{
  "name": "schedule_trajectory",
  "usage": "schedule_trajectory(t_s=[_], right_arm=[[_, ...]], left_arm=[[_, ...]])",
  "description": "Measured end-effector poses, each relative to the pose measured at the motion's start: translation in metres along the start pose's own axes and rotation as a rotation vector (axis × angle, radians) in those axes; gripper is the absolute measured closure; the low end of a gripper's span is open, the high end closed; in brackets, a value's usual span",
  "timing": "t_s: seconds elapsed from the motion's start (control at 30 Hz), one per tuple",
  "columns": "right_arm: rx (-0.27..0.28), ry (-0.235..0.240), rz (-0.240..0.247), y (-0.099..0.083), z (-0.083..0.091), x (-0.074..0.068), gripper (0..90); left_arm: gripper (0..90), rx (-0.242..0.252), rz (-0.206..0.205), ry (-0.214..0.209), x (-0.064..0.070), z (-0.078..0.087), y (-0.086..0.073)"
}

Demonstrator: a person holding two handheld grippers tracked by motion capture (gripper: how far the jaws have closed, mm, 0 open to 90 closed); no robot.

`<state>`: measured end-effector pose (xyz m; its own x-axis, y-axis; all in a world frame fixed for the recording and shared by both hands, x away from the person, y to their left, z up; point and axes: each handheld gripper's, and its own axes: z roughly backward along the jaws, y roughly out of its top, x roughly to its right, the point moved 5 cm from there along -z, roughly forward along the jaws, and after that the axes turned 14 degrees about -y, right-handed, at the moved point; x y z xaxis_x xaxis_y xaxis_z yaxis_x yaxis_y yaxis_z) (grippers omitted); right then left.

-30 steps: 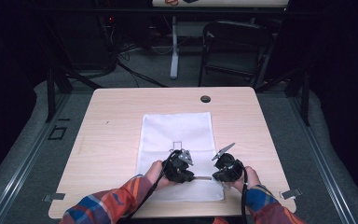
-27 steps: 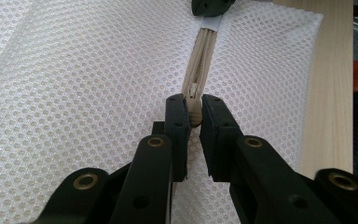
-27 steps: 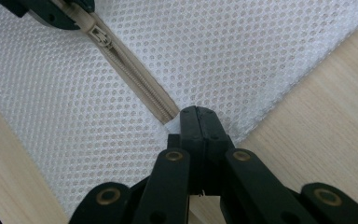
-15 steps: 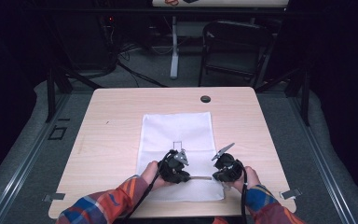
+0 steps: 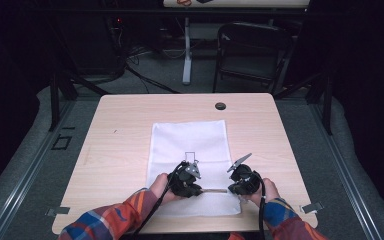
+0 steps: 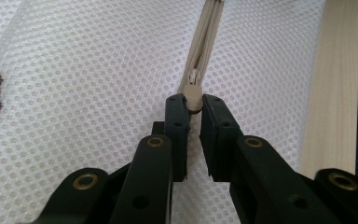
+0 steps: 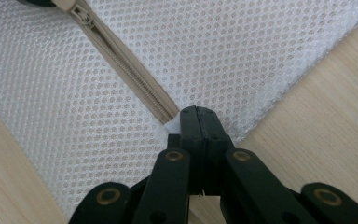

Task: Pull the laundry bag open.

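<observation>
Left gripper [image 6: 193, 108]: we pinch the zipper pull [image 6: 194, 95] at 12 o'clock.
Right gripper [image 7: 197, 116]: we clamp the mesh bag [image 7: 242, 60] by the zipper's [image 7: 135, 77] end.

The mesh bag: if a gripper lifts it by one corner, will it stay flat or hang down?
The mesh bag would probably hang limp: it is thin netting lying flat. It looks light. The table shows through its holes.

mesh bag [image 5: 189, 145]: 1 | zipper [image 6: 208, 32]: 1 | gripper: 2 | table [image 5: 120, 135]: 1 | chair [image 5: 250, 50]: 1
</observation>
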<state>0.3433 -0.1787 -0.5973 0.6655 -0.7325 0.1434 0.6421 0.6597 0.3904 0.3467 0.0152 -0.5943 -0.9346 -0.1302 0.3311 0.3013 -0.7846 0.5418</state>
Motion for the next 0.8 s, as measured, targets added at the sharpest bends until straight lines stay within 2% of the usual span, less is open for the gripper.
schedule_trajectory(t_s=[0.07, 0.1, 0.13, 0.17, 0.2, 0.23, 0.3, 0.43, 0.5, 0.67, 0.7, 0.8], right_arm=[[0.005, -0.014, -0.010, -0.001, 0.000, 0.002, 90.0], [-0.004, -0.023, 0.000, -0.001, 0.000, 0.004, 90.0], [0.001, -0.018, -0.013, -0.001, 0.000, 0.003, 90.0], [0.003, -0.005, -0.016, -0.001, 0.000, 0.003, 90.0], [0.005, -0.012, -0.019, 0.000, -0.001, 0.003, 90.0], [-0.008, -0.017, -0.003, 0.000, 0.000, 0.003, 90.0], [-0.014, -0.031, 0.010, 0.001, 0.000, 0.001, 90.0], [-0.018, -0.026, 0.023, 0.003, 0.001, 0.001, 88.8], [0.007, -0.031, 0.018, 0.006, 0.004, 0.001, 88.4], [0.045, -0.046, 0.025, 0.012, 0.010, -0.004, 89.3], [0.058, -0.036, 0.016, 0.013, 0.010, -0.006, 89.3], [0.051, -0.039, 0.025, 0.014, 0.007, -0.008, 89.7]], left_arm=[[81.2, 0.003, 0.024, 0.006, -0.005, 0.006, -0.007], [81.1, 0.007, 0.037, 0.002, -0.006, 0.009, -0.010], [81.1, 0.016, 0.044, -0.010, -0.006, 0.011, -0.013], [81.1, 0.021, 0.045, -0.013, -0.005, 0.010, -0.013], [81.0, 0.010, 0.036, -0.003, -0.004, 0.010, -0.013], [81.0, 0.009, 0.034, 0.001, -0.003, 0.009, -0.012], [80.9, 0.007, 0.044, -0.005, -0.004, 0.008, -0.012], [80.8, 0.022, 0.059, -0.005, -0.005, 0.007, -0.012], [80.7, 0.015, 0.061, -0.006, -0.004, 0.006, -0.012], [80.7, 0.030, 0.079, 0.005, -0.004, 0.002, -0.010], [80.7, 0.033, 0.083, 0.009, -0.004, 0.002, -0.010], [80.7, 0.036, 0.093, 0.020, -0.004, 0.000, -0.009]])
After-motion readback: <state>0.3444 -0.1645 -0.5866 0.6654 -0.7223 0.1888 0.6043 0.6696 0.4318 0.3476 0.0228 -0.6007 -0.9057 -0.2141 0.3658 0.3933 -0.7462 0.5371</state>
